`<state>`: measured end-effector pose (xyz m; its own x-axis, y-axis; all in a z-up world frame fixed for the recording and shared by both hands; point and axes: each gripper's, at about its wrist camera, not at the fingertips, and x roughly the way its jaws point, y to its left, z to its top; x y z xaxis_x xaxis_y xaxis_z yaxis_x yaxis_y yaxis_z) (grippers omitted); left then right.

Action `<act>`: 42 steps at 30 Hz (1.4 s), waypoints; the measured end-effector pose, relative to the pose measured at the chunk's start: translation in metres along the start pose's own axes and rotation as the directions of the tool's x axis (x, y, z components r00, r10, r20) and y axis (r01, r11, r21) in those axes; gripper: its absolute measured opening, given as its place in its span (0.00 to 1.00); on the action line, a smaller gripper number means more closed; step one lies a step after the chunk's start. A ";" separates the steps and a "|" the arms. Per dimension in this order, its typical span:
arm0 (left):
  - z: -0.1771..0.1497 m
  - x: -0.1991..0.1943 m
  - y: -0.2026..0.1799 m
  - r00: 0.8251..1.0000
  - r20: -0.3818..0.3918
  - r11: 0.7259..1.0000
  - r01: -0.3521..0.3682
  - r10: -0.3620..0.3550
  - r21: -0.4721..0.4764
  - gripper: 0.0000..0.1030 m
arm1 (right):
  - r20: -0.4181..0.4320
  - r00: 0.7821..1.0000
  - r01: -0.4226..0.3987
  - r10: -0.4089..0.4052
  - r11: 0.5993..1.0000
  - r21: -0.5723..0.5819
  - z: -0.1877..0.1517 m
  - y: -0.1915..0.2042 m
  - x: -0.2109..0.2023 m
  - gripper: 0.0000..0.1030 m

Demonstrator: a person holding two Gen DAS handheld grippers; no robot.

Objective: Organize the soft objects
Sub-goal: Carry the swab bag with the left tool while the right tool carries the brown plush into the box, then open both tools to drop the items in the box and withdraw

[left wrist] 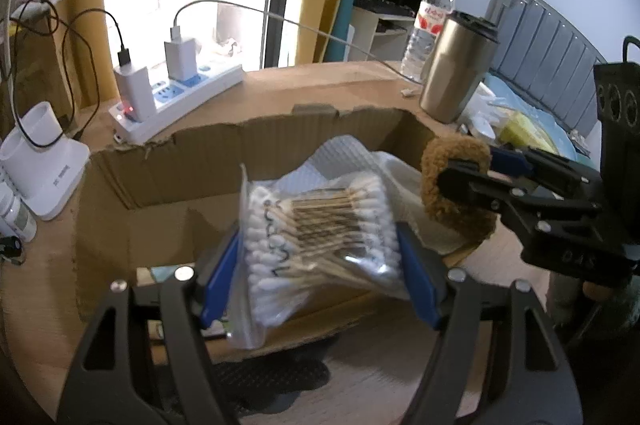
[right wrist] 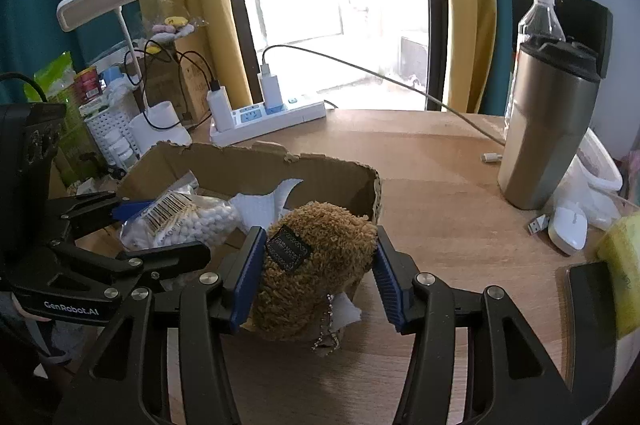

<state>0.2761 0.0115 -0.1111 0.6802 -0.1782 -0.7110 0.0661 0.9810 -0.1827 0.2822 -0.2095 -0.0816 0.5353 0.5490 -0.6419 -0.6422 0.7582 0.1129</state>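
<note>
Cardboard box (left wrist: 168,161) stood open on the wooden table (right wrist: 440,161), torn along its rim, already lined with white padding (left wrist: 344,153). Left gripper (left wrist: 320,261) clamped a clear bag of cotton swabs (left wrist: 316,225) between its blue pads, held above the box opening. Right gripper (right wrist: 316,265) pinched a brown plush (right wrist: 316,257) at both flanks, tilted over the box's near right corner, a small bead chain dangling beneath. Both loads carried, neither yet resting inside. Step in hand, by the look of it: delivering two soft things into the box at once. Next move probably called for lowering each past the rim, keeping the two grippers apart, then spreading the fingers only once bag and plush sat on the padding. Risk judged: plush catching on the torn edge, or the slippery bag sliding out sideways. Beyond the box, well apart: power strip (right wrist: 272,117) with chargers, steel tumbler (right wrist: 548,129), water bottle (left wrist: 432,21). Contents under the padding could not be made out.
</note>
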 end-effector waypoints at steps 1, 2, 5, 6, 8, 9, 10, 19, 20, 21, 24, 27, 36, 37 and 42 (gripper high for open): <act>0.000 0.001 0.001 1.000 -0.005 1.000 0.001 -0.001 -0.002 0.72 | 0.000 1.000 0.001 -0.001 1.000 0.001 0.000 0.000 0.001 0.54; -0.001 0.003 0.001 1.000 -0.009 1.000 0.003 -0.003 -0.004 0.72 | 0.000 1.000 -0.001 0.001 1.000 0.003 0.000 -0.001 0.001 0.54; -0.001 0.006 0.002 1.000 -0.020 1.000 0.010 -0.010 -0.015 0.73 | 0.002 1.000 -0.004 0.004 1.000 0.004 -0.001 -0.002 0.001 0.54; -0.001 0.007 0.003 1.000 -0.024 1.000 0.011 -0.012 -0.021 0.73 | 0.004 1.000 -0.004 0.004 1.000 0.003 -0.001 -0.002 0.001 0.54; -0.001 0.008 0.003 1.000 -0.028 1.000 0.008 -0.009 -0.027 0.75 | 0.005 1.000 -0.006 0.005 1.000 0.001 -0.001 -0.001 0.001 0.56; 0.000 0.009 0.003 1.000 -0.030 1.000 0.004 -0.005 -0.029 0.76 | 0.004 1.000 -0.004 0.004 1.000 0.003 -0.001 -0.001 0.001 0.58; 0.000 0.009 0.004 1.000 -0.031 0.999 0.000 -0.001 -0.032 0.77 | 0.004 1.000 -0.006 0.006 1.000 0.003 -0.001 -0.001 0.001 0.59; 0.001 -0.001 0.002 1.000 0.001 1.000 -0.008 0.008 -0.027 0.84 | -0.001 1.000 0.018 -0.018 1.000 0.018 -0.001 0.000 0.000 0.68; 0.001 -0.003 0.002 1.000 0.006 1.000 -0.006 0.006 -0.025 0.84 | -0.001 1.000 0.021 -0.021 1.000 0.019 -0.001 -0.001 -0.001 0.68; 0.001 -0.004 0.002 1.000 0.010 1.000 -0.004 0.004 -0.024 0.84 | -0.001 1.000 0.024 -0.024 1.000 0.020 -0.001 -0.001 -0.002 0.68; 0.000 -0.008 0.001 1.000 0.016 1.000 0.002 -0.001 -0.023 0.84 | -0.007 0.999 0.046 -0.046 0.999 0.025 -0.004 -0.004 -0.001 0.68; -0.001 -0.011 0.002 1.000 0.020 1.000 -0.002 0.003 -0.024 0.85 | -0.052 0.996 0.075 -0.073 0.996 0.041 -0.011 -0.010 0.010 0.68; -0.005 -0.020 0.004 0.999 0.032 0.999 -0.014 0.015 -0.031 0.85 | -0.070 0.995 0.075 -0.071 0.996 0.055 -0.017 -0.012 0.011 0.68; -0.005 -0.021 0.004 0.999 0.034 0.999 -0.014 0.016 -0.031 0.85 | -0.067 0.995 0.075 -0.072 0.996 0.053 -0.017 -0.011 0.009 0.68; -0.006 -0.030 0.002 0.998 0.054 0.999 -0.016 0.018 -0.033 0.85 | -0.044 0.996 0.075 -0.073 0.996 0.047 -0.014 -0.005 -0.004 0.68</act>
<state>0.2514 0.0188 -0.0943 0.7197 -0.1561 -0.6765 0.0307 0.9806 -0.1936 0.2753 -0.2212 -0.0903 0.5565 0.4762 -0.6809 -0.5737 0.8130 0.0997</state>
